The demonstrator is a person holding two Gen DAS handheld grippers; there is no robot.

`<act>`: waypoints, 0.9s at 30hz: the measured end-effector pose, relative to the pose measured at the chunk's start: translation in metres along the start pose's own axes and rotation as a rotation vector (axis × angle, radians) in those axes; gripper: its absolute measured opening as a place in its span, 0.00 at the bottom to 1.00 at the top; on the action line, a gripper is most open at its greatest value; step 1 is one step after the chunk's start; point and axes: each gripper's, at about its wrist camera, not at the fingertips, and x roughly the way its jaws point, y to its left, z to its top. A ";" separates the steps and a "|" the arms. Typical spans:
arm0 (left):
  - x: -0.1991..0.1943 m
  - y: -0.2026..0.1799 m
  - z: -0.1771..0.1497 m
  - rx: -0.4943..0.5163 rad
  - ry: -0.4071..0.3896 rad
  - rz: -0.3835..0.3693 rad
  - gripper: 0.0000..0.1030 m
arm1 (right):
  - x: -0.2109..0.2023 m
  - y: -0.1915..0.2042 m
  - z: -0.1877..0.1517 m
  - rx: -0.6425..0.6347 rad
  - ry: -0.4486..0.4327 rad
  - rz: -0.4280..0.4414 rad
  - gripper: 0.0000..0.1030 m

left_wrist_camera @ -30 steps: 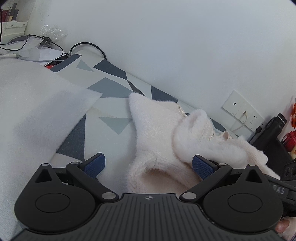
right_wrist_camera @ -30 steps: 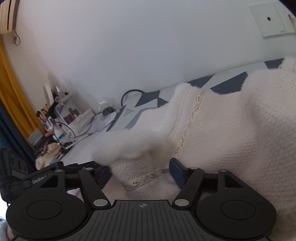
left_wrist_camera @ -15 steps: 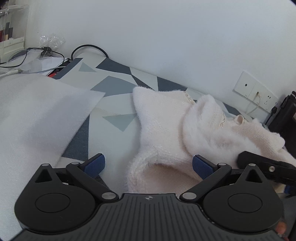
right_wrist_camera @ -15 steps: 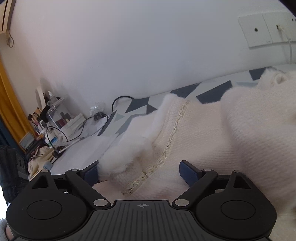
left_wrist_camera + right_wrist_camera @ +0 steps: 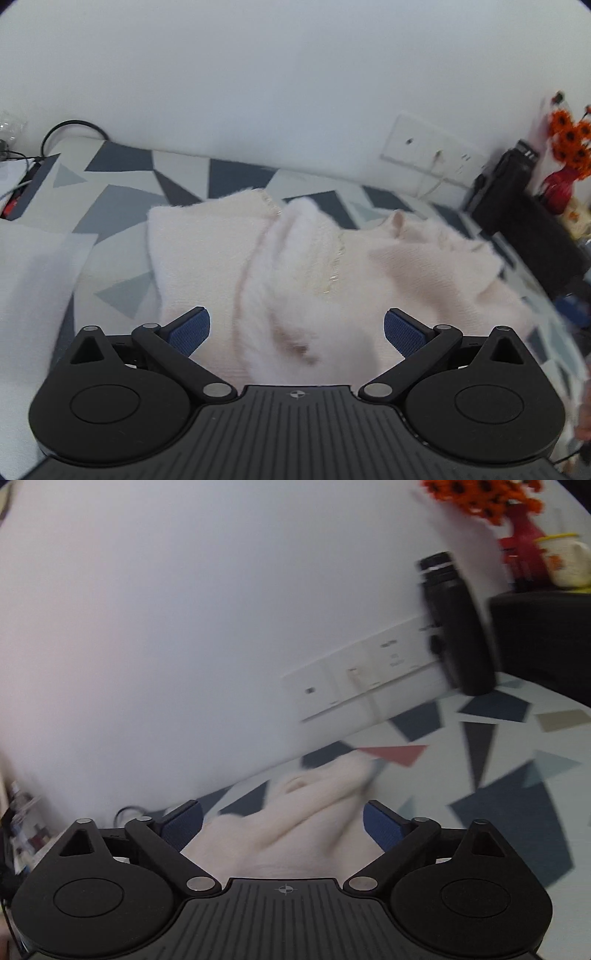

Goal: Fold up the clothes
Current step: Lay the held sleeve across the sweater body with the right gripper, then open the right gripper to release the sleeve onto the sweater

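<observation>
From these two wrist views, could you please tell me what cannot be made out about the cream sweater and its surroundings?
- Cream sweater: its near edge is hidden behind the left tool in the left wrist view, and its outline is blurred.
- Sweater in the right wrist view: only a blurred part shows beyond the right tool.
- Wall socket plate: markings are smeared by blur.
- Orange flowers: cut off by the top edge.

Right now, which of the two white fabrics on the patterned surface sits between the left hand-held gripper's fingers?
The fluffy cream sweater with the gold trim, lying ahead between the open fingers. The flat white cloth lies off to the left.
</observation>
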 end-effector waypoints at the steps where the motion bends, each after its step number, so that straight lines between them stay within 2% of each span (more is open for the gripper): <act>1: 0.008 0.000 -0.002 -0.002 0.023 0.022 1.00 | -0.001 -0.008 -0.001 0.019 0.006 -0.013 0.81; 2: 0.017 -0.001 -0.006 0.000 0.052 0.021 1.00 | -0.002 -0.016 -0.002 0.038 0.012 -0.027 0.80; 6: 0.024 -0.015 -0.015 0.083 0.050 0.044 1.00 | 0.003 -0.029 -0.016 0.018 0.067 -0.064 0.79; 9: 0.027 -0.019 -0.011 0.066 0.047 -0.005 0.99 | 0.017 -0.029 -0.019 -0.055 0.106 -0.096 0.77; 10: 0.027 -0.019 -0.010 0.057 0.044 -0.029 0.88 | 0.023 -0.028 -0.020 -0.081 0.117 -0.100 0.74; 11: 0.027 -0.020 -0.008 0.048 0.041 -0.052 0.76 | 0.028 -0.026 -0.021 -0.118 0.127 -0.104 0.67; 12: 0.027 -0.021 -0.005 0.036 0.043 -0.068 0.51 | 0.033 -0.021 -0.023 -0.171 0.141 -0.106 0.62; 13: 0.027 -0.020 -0.004 0.022 0.042 -0.081 0.32 | 0.036 -0.015 -0.026 -0.239 0.164 -0.105 0.55; 15: 0.024 -0.019 0.000 -0.004 0.028 -0.115 0.19 | 0.040 -0.005 -0.029 -0.356 0.200 -0.097 0.52; 18: 0.016 -0.020 0.005 -0.031 -0.014 -0.173 0.15 | 0.042 0.010 -0.032 -0.485 0.249 -0.059 0.52; 22: 0.003 -0.028 0.016 -0.021 -0.084 -0.222 0.13 | 0.051 0.021 -0.030 -0.554 0.261 -0.058 0.52; 23: 0.000 -0.031 0.020 -0.019 -0.101 -0.237 0.13 | 0.057 0.019 -0.029 -0.550 0.270 -0.065 0.49; 24: -0.005 -0.033 0.025 -0.021 -0.122 -0.254 0.13 | 0.063 0.016 -0.027 -0.526 0.286 -0.070 0.43; 25: -0.010 -0.035 0.030 -0.021 -0.147 -0.268 0.13 | 0.068 0.012 -0.024 -0.495 0.299 -0.069 0.24; 26: -0.018 -0.036 0.035 -0.017 -0.183 -0.275 0.12 | 0.070 0.006 -0.018 -0.442 0.300 -0.056 0.11; 27: -0.025 -0.038 0.041 -0.013 -0.220 -0.281 0.12 | 0.067 0.000 -0.011 -0.383 0.276 -0.050 0.10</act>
